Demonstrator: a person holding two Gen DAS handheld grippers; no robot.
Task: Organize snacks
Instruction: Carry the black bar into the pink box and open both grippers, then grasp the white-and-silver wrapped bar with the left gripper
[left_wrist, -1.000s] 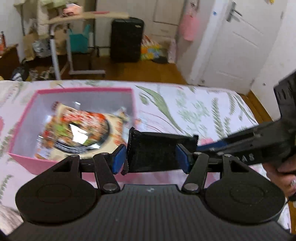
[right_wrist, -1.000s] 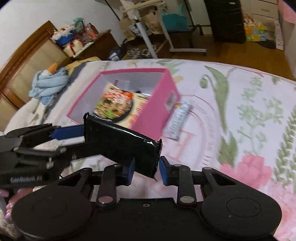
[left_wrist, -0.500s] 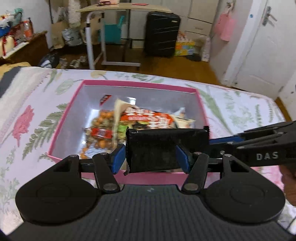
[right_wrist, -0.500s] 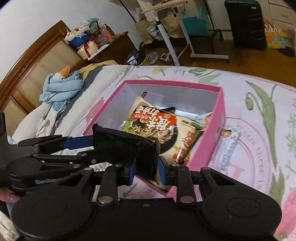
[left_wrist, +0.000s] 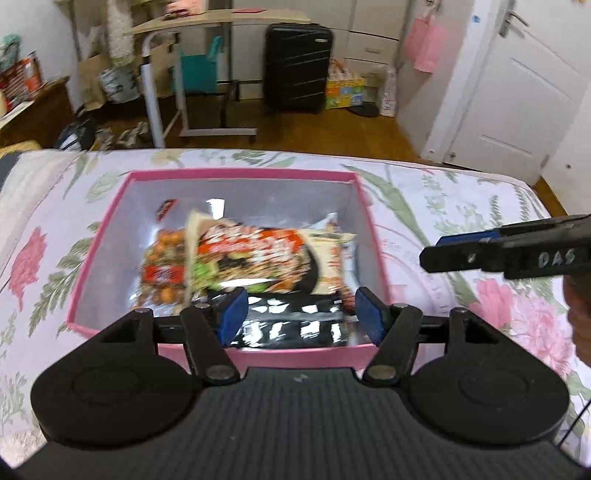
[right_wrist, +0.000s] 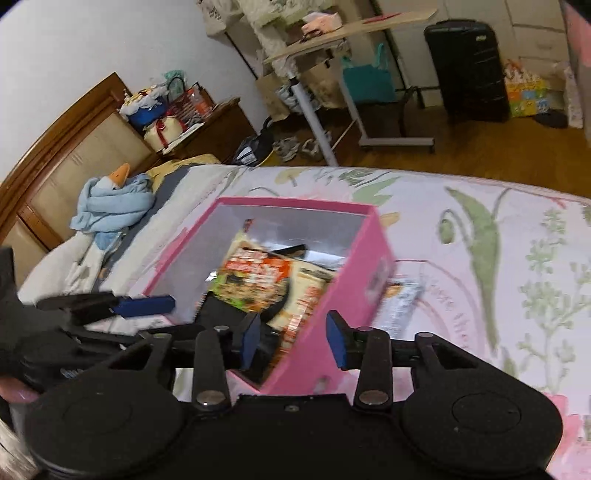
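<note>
Floral bedspread (left_wrist: 443, 192), probably black packet (left_wrist: 291, 325) boxed.

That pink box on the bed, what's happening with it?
A person is sorting snacks into the pink box on the flowered bedspread, with a two-finger gripper in each hand. The black snack packet lies inside the box by its near wall, next to a noodle packet. The left gripper hangs over it, jaws opening, pads clear of the packet. The right gripper is beside the box, jaws opening, with nothing in them. One more packet lies on the bed outside the box.
</note>
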